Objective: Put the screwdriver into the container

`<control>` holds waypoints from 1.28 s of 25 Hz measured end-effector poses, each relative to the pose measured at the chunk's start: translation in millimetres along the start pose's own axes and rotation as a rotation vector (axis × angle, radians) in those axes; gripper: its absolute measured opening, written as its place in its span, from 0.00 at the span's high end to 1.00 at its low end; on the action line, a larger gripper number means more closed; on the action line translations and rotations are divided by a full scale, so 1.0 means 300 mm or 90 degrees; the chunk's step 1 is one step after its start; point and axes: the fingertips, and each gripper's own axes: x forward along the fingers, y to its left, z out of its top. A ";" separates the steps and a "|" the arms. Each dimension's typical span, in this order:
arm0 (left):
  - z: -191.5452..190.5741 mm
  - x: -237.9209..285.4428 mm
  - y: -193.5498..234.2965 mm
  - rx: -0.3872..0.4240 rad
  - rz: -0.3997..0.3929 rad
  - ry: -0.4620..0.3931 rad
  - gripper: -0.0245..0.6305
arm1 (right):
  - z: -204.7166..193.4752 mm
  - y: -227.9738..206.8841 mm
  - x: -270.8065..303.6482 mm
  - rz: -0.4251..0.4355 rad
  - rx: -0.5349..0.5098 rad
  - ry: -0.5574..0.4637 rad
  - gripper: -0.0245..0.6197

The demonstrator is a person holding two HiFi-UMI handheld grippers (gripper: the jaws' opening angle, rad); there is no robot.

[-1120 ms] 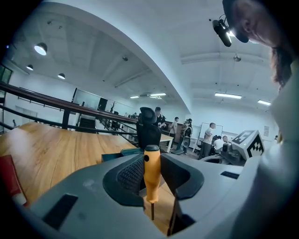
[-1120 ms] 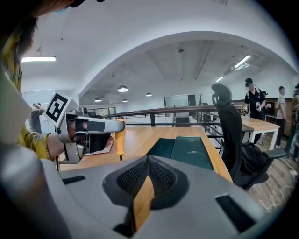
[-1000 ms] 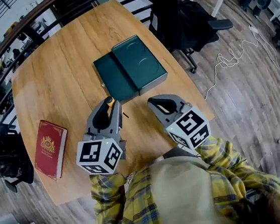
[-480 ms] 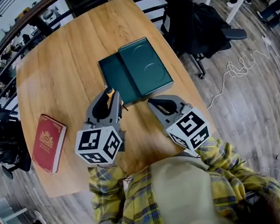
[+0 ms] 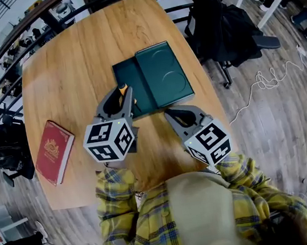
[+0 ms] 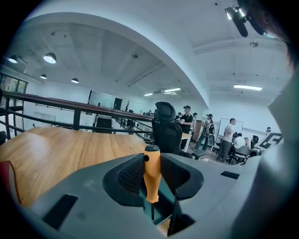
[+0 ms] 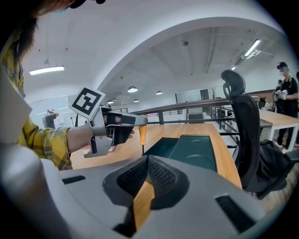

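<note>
1. Since a second ago, the left claw (image 5: 124, 94) has carried the screwdriver (image 6: 151, 173) away from the near edge of the table (image 5: 68, 63) to the near left corner of the green container (image 5: 164, 76).
2. That claw pinches the orange handle, with the shaft pointing down.
3. The right claw (image 5: 176, 114) hangs just off the container's near edge, pressed together with nothing in it.
4. The container lies open by the table's right edge, and both halves look bare.
5. The step in hand is judged to be the carry, with placing not yet done.
6. Next, the tip likely needs to go a little further over the left tray, then lower before the claw lets go.
</note>
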 end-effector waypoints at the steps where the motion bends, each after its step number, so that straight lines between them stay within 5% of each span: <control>1: -0.008 0.017 0.008 -0.003 0.004 0.006 0.80 | -0.003 -0.004 0.000 0.001 0.002 0.001 0.86; 32: -0.198 0.245 0.159 -0.148 0.036 0.209 0.80 | -0.044 -0.042 0.052 0.004 0.025 0.026 0.86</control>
